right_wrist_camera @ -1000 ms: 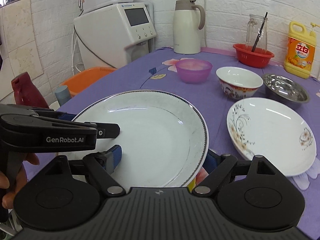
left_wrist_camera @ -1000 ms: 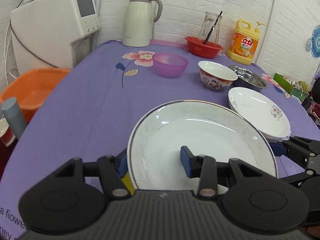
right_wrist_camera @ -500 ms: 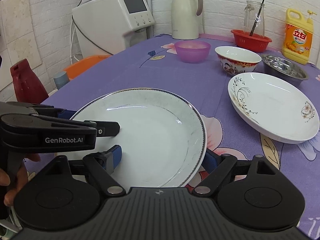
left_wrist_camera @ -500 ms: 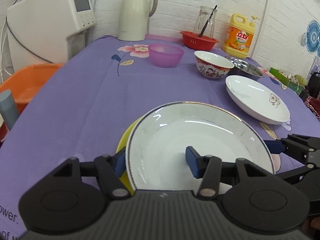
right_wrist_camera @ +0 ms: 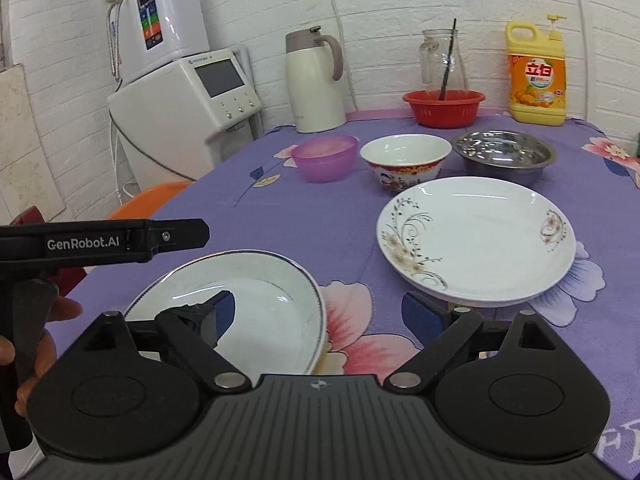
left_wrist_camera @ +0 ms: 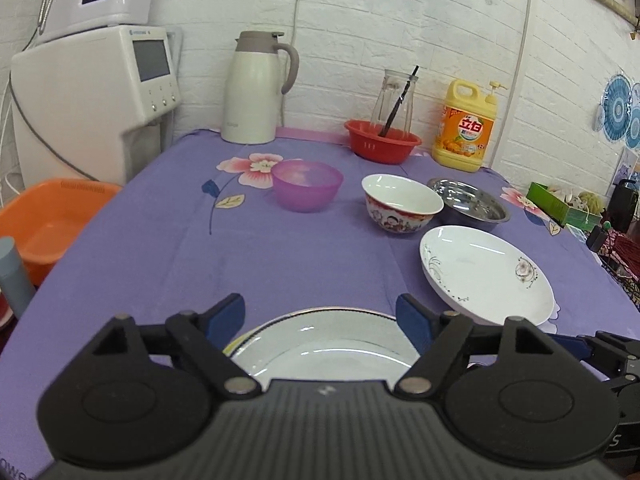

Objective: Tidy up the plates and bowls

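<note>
The left claw [left_wrist_camera: 320, 318] was opening, nothing between its pads; the right claw [right_wrist_camera: 320, 314] stood wide and empty. The white plate [right_wrist_camera: 256, 300] lay on the counter [left_wrist_camera: 280, 248] below both (a yellow rim showed beneath it). Likely glazed, stiff, slippery and breakable; best pinched at the rim.

We saw a white painted brick wall [left_wrist_camera: 400, 20] at the far side, meeting another on the right. A white water dispenser [left_wrist_camera: 92, 104] stood at the far left, and a purple flowered tablecloth [left_wrist_camera: 280, 256] covered the table.
</note>
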Tool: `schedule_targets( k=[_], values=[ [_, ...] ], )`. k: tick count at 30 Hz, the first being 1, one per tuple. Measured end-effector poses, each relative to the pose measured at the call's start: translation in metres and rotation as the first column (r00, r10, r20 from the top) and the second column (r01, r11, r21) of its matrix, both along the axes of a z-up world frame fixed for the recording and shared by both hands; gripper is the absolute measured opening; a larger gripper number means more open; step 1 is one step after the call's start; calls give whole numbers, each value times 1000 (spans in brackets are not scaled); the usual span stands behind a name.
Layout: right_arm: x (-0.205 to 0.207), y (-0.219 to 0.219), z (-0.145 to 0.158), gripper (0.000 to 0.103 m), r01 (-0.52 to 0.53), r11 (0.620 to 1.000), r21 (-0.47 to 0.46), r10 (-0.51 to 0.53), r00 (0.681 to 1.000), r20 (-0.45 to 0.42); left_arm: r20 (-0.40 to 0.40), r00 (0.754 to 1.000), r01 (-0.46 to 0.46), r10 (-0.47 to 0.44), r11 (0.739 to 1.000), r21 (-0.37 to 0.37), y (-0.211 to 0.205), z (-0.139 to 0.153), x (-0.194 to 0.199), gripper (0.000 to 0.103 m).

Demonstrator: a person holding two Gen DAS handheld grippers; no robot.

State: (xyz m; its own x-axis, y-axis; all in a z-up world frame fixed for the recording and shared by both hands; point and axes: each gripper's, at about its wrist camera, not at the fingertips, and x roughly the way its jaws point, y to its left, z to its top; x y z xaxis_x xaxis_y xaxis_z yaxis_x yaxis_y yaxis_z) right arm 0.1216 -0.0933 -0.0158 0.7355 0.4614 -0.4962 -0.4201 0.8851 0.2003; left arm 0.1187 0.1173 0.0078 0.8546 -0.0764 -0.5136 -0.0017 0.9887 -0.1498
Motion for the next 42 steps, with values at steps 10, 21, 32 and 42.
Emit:
schedule_targets(
  k=[10, 21, 32, 42],
  values=[
    [18, -66, 1, 103, 155, 986, 63, -155, 988, -18, -39, 998, 45, -44, 999, 22, -35, -2, 20, 79],
    [132, -119, 8, 103, 182, 983, 0, -182, 982, 55, -118, 988, 95, -96, 995, -15, -67, 3, 65, 79],
    [141, -121, -22, 103, 151, 988, -24, -152, 987, -59, -274, 940, 170, -201, 976, -133, -102, -24, 164, 79],
    [140, -101, -29, 103, 112, 982, -154, -118, 993, -27, -283, 941, 173, -186, 982, -70, -111, -39, 178, 78]
  ],
)
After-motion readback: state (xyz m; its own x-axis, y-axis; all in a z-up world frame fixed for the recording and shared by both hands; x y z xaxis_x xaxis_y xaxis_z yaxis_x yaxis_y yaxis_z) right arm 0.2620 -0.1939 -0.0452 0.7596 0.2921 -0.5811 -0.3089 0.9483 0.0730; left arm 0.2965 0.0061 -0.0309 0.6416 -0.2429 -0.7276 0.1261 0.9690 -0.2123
